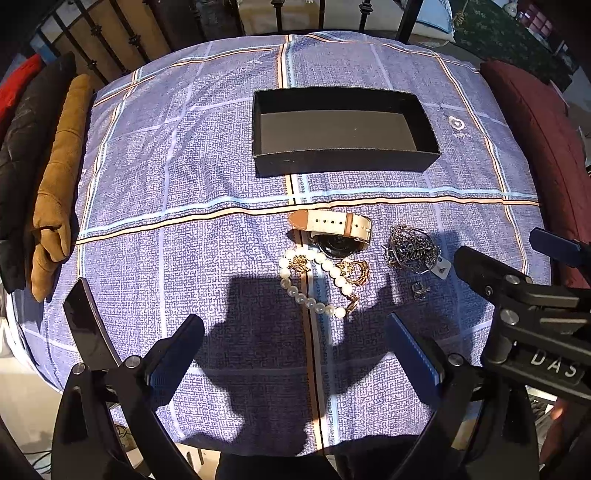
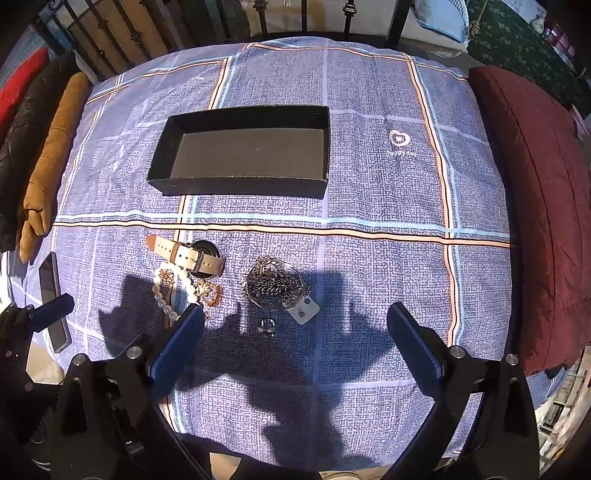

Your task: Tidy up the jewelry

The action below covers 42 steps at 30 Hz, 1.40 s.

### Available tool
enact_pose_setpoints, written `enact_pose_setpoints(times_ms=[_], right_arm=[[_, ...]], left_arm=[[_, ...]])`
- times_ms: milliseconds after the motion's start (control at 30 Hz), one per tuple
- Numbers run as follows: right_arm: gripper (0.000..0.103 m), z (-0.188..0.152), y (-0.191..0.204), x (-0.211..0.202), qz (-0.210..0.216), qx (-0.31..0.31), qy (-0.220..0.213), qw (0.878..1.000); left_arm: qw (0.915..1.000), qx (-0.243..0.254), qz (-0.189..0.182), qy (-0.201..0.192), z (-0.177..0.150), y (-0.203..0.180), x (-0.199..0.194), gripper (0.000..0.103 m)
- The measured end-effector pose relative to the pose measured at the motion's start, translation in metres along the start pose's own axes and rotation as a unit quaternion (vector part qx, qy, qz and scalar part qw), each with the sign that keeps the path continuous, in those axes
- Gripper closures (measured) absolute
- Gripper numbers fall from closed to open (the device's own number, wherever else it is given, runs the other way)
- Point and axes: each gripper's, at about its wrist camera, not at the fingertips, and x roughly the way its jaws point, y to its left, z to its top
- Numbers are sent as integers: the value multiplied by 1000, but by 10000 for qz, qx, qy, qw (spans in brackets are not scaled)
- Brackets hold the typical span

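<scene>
An empty black box (image 1: 343, 129) (image 2: 247, 151) stands on the blue checked cloth. In front of it lie a watch with a white strap (image 1: 332, 230) (image 2: 192, 256), a pearl bracelet with gold pieces (image 1: 317, 284) (image 2: 181, 288), a tangled silver chain with a tag (image 1: 412, 249) (image 2: 275, 286) and a small ring (image 1: 419, 290) (image 2: 266, 326). My left gripper (image 1: 295, 332) is open and empty, just short of the pearls. My right gripper (image 2: 295, 325) is open and empty, just short of the ring and chain; it also shows in the left wrist view (image 1: 517, 254).
A dark phone (image 1: 86, 328) (image 2: 53, 302) lies at the left cloth edge. Brown, black and red clothes (image 1: 55, 184) lie left. A maroon cushion (image 2: 535, 203) lies right. A dark railing (image 1: 147, 29) stands behind.
</scene>
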Motion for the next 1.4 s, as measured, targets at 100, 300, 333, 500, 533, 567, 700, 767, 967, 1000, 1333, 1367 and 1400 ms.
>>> enact_pose_setpoints(times_ms=[100, 300, 333, 500, 533, 567, 700, 767, 967, 1000, 1333, 1367, 1400], right_arm=[[6, -1, 0, 1, -12, 11, 12, 10000], [6, -1, -1, 2, 4, 26, 30, 10000], [5, -1, -1, 2, 17, 26, 31, 10000], [5, -1, -2, 2, 43, 44, 33, 10000], [5, -2, -3, 2, 43, 48, 29, 10000], [5, -2, -3, 2, 48, 50, 25, 10000], [5, -2, -4, 2, 64, 64, 14, 10000], [5, -2, -5, 2, 72, 75, 10, 9999], [5, 0, -3, 4, 121, 36, 35, 9999], [6, 0, -2, 4, 119, 12, 35, 9999], [6, 0, -5, 4, 141, 41, 41, 9999], [6, 0, -5, 5, 138, 44, 46, 9999], [5, 0, -5, 5, 136, 45, 51, 9999]], left_arm=[[10000, 18, -18, 29, 0, -1, 1, 7], [10000, 14, -11, 66, 0, -2, 3, 7], [10000, 14, 8, 70, -1, -2, 3, 7], [10000, 28, 35, 89, -1, -3, 4, 7], [9999, 32, 46, 84, 0, -3, 3, 7], [10000, 33, 35, 75, 0, -4, 3, 7], [10000, 51, 65, 56, 1, -6, 2, 7], [9999, 62, 81, 43, 0, -7, 2, 7], [9999, 41, 123, 46, -1, -5, 2, 7], [9999, 33, 121, 44, -1, -5, 2, 7], [9999, 17, 128, 64, -1, -5, 4, 7], [9999, 22, 116, 71, -1, -5, 4, 7], [9999, 24, 109, 77, -1, -6, 4, 7]])
